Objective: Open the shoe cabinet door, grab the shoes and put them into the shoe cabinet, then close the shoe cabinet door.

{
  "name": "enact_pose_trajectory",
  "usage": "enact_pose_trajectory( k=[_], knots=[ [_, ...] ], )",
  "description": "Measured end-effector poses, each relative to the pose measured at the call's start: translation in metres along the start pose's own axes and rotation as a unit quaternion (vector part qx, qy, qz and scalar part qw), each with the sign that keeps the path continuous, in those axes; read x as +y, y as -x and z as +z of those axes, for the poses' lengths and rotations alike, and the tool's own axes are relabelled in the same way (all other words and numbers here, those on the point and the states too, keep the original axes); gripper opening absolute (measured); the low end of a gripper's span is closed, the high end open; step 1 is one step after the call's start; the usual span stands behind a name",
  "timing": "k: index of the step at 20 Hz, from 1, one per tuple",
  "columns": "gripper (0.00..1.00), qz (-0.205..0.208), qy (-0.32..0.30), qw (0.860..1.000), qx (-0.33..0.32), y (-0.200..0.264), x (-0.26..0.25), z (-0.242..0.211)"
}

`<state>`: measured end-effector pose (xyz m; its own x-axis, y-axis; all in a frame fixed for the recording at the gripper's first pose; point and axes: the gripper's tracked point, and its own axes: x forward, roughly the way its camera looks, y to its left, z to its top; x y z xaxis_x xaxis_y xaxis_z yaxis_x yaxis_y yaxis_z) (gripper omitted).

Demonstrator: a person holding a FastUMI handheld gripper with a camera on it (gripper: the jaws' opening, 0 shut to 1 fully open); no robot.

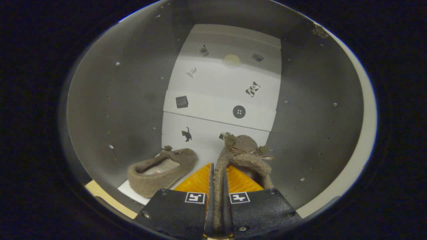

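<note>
So from the gripper cam I'm looking straight into the shoe cabinet, grey side walls on both sides and a white back panel with a bunch of little stickers on it: a cat, a button, a dark square, a cow-patterned thing, a couple more higher up that I can't make out.

The gripper is clamped on the fuzzy brown slipper, both fingers squeezing the heel edge of it, so that strip of fleece runs right up the narrow gap between them. The rest of that slipper sticks out ahead of the fingers toward the back panel, toe end with the little bow and pom-poms furthest in. It looks tipped up on its side rather than flat, though I can't tell whether it touches the floor.

The other slipper is already sitting inside on the cabinet floor, just left of the fingers, opening facing up, apart from the held one.
</note>
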<state>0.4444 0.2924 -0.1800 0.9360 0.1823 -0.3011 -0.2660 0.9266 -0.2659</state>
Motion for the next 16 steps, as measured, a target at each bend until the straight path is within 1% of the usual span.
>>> enact_pose_trajectory(
  k=[4, 6, 7, 9, 11, 12, 14, 15, 16],
  knots=[
    [0.13, 0.018, -0.002, 1.0, 0.02, -0.029, 0.003, -0.024],
    [0.14, 0.017, -0.007, 1.0, 0.025, -0.04, 0.002, -0.031],
    [0.13, 0.019, -0.014, 0.999, 0.031, -0.044, 0.003, -0.037],
    [0.15, 0.042, -0.053, 0.997, 0.042, -0.048, 0.013, -0.039],
    [0.17, 0.069, -0.104, 0.989, 0.074, -0.05, 0.028, -0.048],
    [0.21, 0.064, -0.108, 0.989, 0.076, -0.053, 0.028, -0.049],
    [0.23, 0.057, -0.109, 0.99, 0.071, -0.051, 0.024, -0.044],
    [0.26, 0.054, -0.11, 0.99, 0.069, -0.048, 0.023, -0.041],
    [0.34, 0.049, -0.111, 0.99, 0.066, -0.044, 0.021, -0.037]
  ],
)
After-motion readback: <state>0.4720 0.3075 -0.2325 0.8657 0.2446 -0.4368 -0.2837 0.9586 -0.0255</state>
